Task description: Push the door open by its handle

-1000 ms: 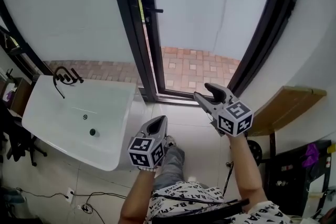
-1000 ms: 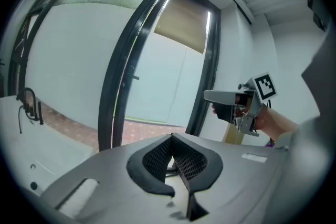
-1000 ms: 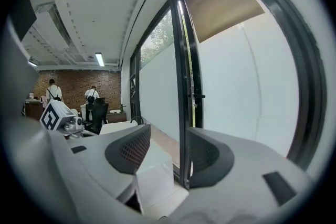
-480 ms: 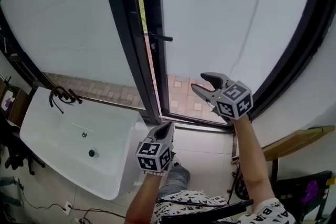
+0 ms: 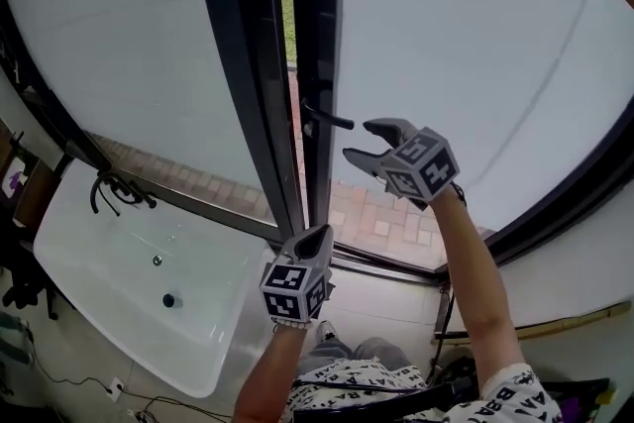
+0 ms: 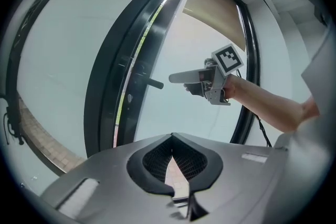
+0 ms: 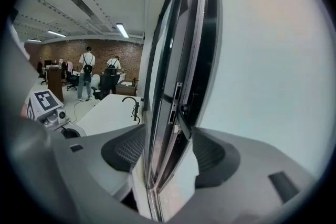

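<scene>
A glass door in a black frame stands slightly ajar, and its black lever handle sticks out to the right. My right gripper is just right of the handle's tip. It is open and its jaws have just been opening wider. In the right gripper view the door's edge and handle lie between the jaws, untouched. My left gripper hangs lower, in front of the frame, shut and holding nothing. The left gripper view shows the handle and the right gripper beside it.
A white basin with a black faucet stands at the lower left, by the fixed glass pane. Brick paving lies outside the door. The right gripper view shows people standing far back in the room.
Both grippers have moved forward to the door, which now fills the view. The right gripper has rolled, come level with the handle and opened wider.
</scene>
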The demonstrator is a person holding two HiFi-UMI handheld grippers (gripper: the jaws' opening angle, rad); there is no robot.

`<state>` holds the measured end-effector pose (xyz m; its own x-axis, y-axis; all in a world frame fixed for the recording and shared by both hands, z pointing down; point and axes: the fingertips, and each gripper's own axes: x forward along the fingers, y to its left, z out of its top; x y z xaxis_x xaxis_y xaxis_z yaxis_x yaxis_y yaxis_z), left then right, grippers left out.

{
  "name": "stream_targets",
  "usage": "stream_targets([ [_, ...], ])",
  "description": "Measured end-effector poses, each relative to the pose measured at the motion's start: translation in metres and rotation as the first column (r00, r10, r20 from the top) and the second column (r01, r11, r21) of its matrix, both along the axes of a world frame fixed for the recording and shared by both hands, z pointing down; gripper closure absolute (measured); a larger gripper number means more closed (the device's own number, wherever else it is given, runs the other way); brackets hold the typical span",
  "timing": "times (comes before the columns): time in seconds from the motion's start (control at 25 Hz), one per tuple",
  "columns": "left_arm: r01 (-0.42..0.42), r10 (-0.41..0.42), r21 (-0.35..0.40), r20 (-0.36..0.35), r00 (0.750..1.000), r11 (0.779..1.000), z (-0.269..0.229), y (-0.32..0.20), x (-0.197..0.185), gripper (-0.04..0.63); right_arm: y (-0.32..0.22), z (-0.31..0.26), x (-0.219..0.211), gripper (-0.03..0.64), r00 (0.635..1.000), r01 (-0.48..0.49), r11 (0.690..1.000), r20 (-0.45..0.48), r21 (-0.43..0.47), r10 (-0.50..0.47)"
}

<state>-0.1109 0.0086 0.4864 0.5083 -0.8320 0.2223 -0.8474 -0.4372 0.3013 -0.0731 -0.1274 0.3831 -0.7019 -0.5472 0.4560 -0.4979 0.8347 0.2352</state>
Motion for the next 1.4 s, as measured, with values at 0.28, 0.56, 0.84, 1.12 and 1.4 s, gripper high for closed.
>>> stream_targets([
  [0.28, 0.015, -0.015, -0.006, -0.015, 1.000, 1.000, -0.001, -0.020, -0.004, 0.611, -0.052, 0.021, -0.038, 0.322, 0.969, 0.054, 0.996, -0.236, -0.066, -0.068],
  [0.56, 0.017, -0.017, 0.003, -0.016, 1.000, 1.000, -0.002, -0.029, 0.007, 0.611, -0.071, 0.047, -0.070, 0.368, 0.951, 0.126, 0.981, -0.263, -0.149, -0.162],
  [0.84, 0.011, -0.011, 0.013, 0.007, 1.000, 1.000, -0.009, -0.042, 0.021, 0.611, -0.082, 0.057, -0.076, 0.433, 0.939, 0.133, 0.977, -0.295, -0.166, -0.178],
  [1.12, 0.021, -0.021, 0.003, 0.000, 1.000, 1.000, -0.006, -0.044, 0.020, 0.611, -0.085, 0.054, -0.081, 0.552, 0.930, 0.135, 0.978, -0.321, -0.157, -0.180],
  [1.4, 0.026, -0.026, 0.007, 0.004, 1.000, 1.000, -0.004, -0.057, 0.029, 0.611, -0.089, 0.058, -0.081, 0.558, 0.936, 0.164, 0.962, -0.272, -0.219, -0.222],
])
